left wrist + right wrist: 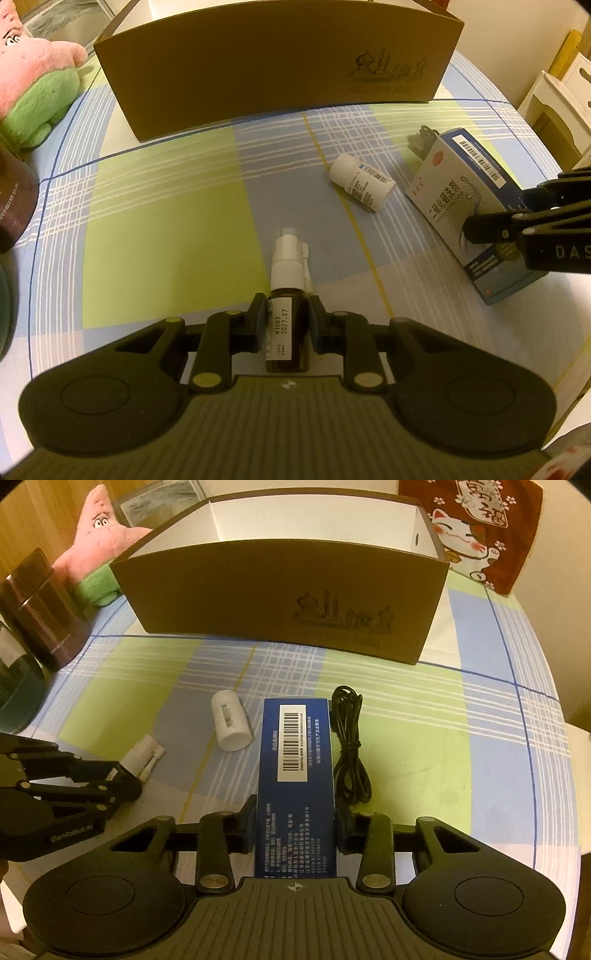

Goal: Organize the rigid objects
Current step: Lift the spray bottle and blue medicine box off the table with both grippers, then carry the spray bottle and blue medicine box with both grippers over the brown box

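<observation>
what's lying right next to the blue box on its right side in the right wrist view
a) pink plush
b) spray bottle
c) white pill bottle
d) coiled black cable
d: the black cable lies coiled along the right edge of the blue box, while the pill bottle and spray bottle are to its left.

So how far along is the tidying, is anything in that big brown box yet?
Nothing looks packed yet: the visible part of the cardboard box interior is bare. In hand: the left gripper is shut on the brown spray bottle, and the right gripper is clamped on the blue medicine box. Still left on the tablecloth: the white pill bottle and the black cable.
</observation>
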### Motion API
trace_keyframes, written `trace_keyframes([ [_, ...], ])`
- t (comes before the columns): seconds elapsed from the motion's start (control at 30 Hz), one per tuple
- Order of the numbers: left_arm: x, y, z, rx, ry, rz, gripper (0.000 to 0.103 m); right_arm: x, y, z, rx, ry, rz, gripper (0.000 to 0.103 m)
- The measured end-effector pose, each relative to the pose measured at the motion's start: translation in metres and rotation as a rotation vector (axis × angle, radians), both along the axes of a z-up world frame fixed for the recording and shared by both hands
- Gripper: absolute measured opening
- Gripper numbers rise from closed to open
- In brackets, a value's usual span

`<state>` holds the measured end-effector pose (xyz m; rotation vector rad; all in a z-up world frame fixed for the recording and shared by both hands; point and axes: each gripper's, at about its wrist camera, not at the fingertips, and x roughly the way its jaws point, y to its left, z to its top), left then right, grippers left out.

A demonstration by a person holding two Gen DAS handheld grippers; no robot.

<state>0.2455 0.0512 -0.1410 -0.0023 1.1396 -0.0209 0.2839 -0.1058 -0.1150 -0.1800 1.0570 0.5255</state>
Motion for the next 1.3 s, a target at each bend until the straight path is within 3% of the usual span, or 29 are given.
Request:
trace_keyframes([
  [0.67,-0.012,0.005,0.009,0.005,-0.033,0.052,0.021,-0.015,-0.015,0.018,0.064,-0.024,-0.004,0.039],
  [1.3,-0.020,0.006,0.056,-0.023,-0.145,0.067,0.021,-0.025,-0.022,0.042,0.127,-0.058,-0.004,0.039],
])
